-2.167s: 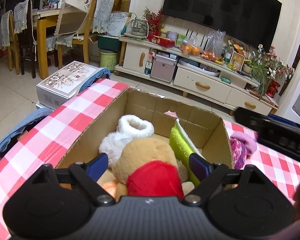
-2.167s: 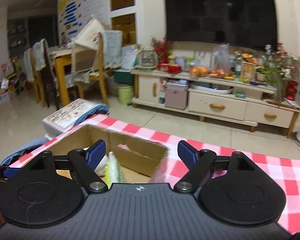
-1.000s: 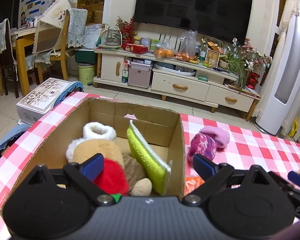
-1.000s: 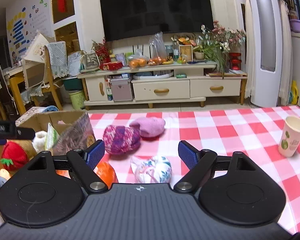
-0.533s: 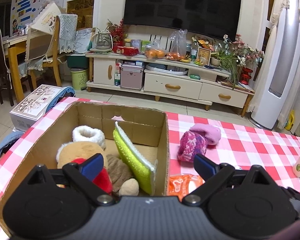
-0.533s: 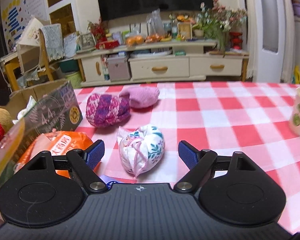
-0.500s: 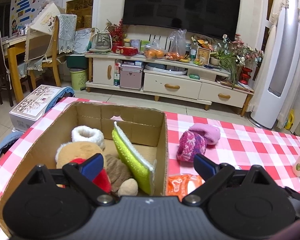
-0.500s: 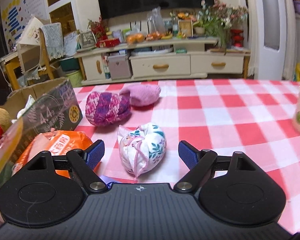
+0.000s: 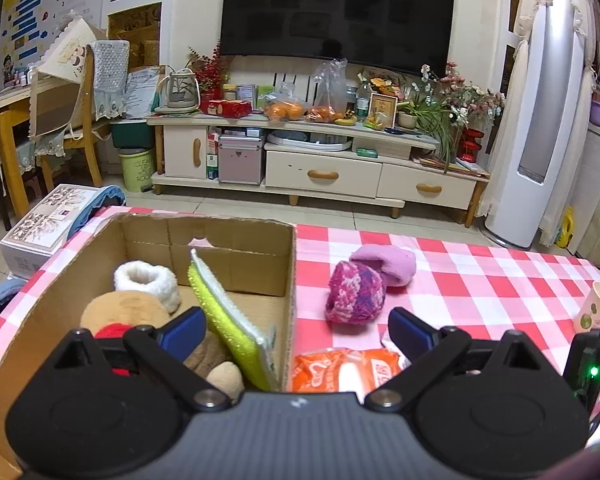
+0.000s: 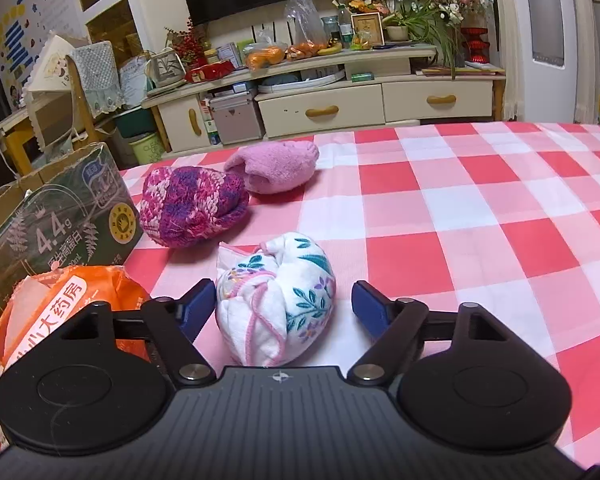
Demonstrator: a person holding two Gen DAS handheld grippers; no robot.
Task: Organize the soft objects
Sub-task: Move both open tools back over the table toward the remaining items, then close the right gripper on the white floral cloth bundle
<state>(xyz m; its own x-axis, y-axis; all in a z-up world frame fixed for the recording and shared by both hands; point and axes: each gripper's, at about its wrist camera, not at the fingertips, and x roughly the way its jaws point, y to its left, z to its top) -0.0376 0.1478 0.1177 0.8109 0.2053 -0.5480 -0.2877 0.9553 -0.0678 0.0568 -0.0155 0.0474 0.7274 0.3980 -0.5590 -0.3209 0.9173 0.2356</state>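
Right claw [image 10: 283,304] is basically straddling the floral cloth bundle [image 10: 276,300] rn, blue tips either side of it, and the jaws are closing in w/ the bundle between them. No squeeze yet afaict: left tip looks just about at the cloth, right tip has a visible gap. So not gripping, just bracketing.

The relation that matters: the bundle sits dead ahead of the right claw on the checked counter [image 10: 480,216], slightly left of center between the tips. Its long axis runs roughly along the claw's pointing direction, so the jaws close across the narrow way, which imo is the easy way to take it. It's squishy, tied w/ a pink cord, prob compresses a lot before it holds.

Left claw [image 9: 296,326] is wide open, nothing in it, hovering over the near right corner of the cardboard box [image 9: 288,280]. Box already has plush stuff and a green sponge pad [image 9: 228,320] in it. From that view the bundle is mostly hidden behind the claw body, so the right hand is clearly the nearer one.

Other loose bits: knit purple ball [image 10: 192,212] and pink sock roll [image 10: 276,168] farther up the counter, touching each other, orange packet [image 10: 60,304] just left of the bundle beside the box. Box lies to the left, so the carry would go leftward over that packet.
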